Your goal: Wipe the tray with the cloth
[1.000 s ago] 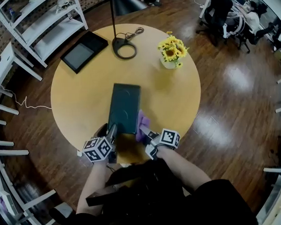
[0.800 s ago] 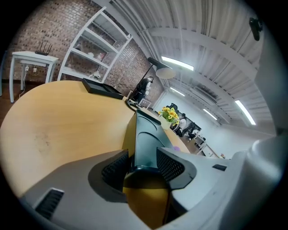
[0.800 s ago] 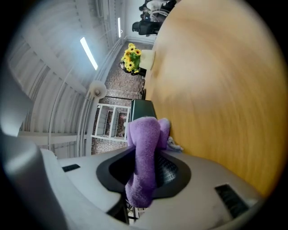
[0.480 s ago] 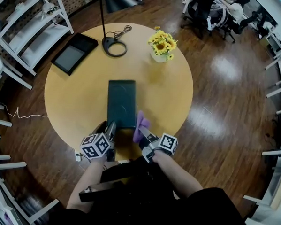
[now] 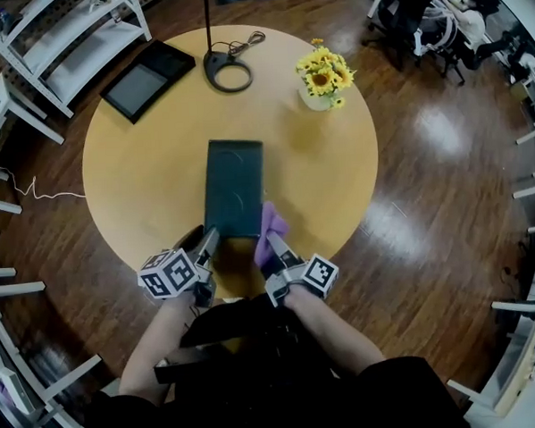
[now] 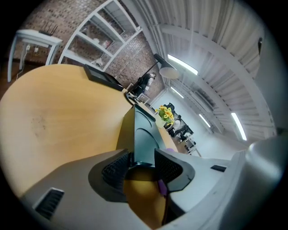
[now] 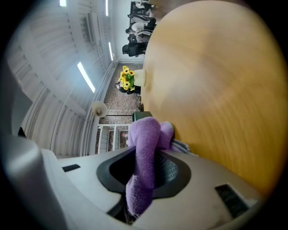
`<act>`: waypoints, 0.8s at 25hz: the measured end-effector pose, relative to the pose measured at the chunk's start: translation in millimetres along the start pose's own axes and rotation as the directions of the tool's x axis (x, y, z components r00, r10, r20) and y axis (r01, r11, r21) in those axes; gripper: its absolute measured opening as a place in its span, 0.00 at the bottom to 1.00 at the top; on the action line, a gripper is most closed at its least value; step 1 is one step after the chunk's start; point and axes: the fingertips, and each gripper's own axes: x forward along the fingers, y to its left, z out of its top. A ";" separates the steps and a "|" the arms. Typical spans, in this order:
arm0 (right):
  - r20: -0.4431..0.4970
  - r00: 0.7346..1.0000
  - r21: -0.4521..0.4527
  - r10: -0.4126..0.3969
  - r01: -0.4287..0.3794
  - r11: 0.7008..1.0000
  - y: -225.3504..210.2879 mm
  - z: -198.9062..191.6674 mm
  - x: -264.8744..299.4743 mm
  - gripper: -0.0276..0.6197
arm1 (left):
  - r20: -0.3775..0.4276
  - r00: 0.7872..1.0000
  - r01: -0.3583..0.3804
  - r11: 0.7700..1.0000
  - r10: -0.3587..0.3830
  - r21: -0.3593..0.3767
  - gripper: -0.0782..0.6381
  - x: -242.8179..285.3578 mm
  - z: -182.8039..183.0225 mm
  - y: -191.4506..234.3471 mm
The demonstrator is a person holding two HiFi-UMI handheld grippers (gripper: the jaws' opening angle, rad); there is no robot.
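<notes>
Purple cloth [image 5: 270,228] clamped in the right gripper [image 5: 275,246] touches the near right corner of the tray [image 5: 234,188]; the left gripper [image 5: 210,240], jaws just closing, pinches its near edge, a shallow hold that wiping pressure could break, skidding the tray across the table [image 5: 140,171].

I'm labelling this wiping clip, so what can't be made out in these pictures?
- Dirt on the tray: too small in the head view.
- The lamp shade: cut off by the head view's top edge.
- Whether the cloth touches the tray: the cloth itself blocks the right gripper view.
</notes>
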 end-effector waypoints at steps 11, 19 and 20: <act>-0.150 0.985 -0.141 -0.088 0.066 0.988 18.7 103.6 -10.6 0.19 | 0.048 0.995 -0.071 0.968 0.085 -0.241 0.32 26.5 -61.1 -68.0; -0.152 0.983 -0.256 -0.100 0.058 0.965 30.5 194.8 2.5 0.19 | 0.040 0.998 -0.024 0.957 0.037 -0.291 0.32 83.4 -88.6 -133.4; -0.155 0.983 -0.281 -0.102 0.055 0.958 32.5 203.4 6.5 0.19 | 0.032 0.999 -0.015 0.955 0.026 -0.296 0.32 90.8 -90.8 -138.4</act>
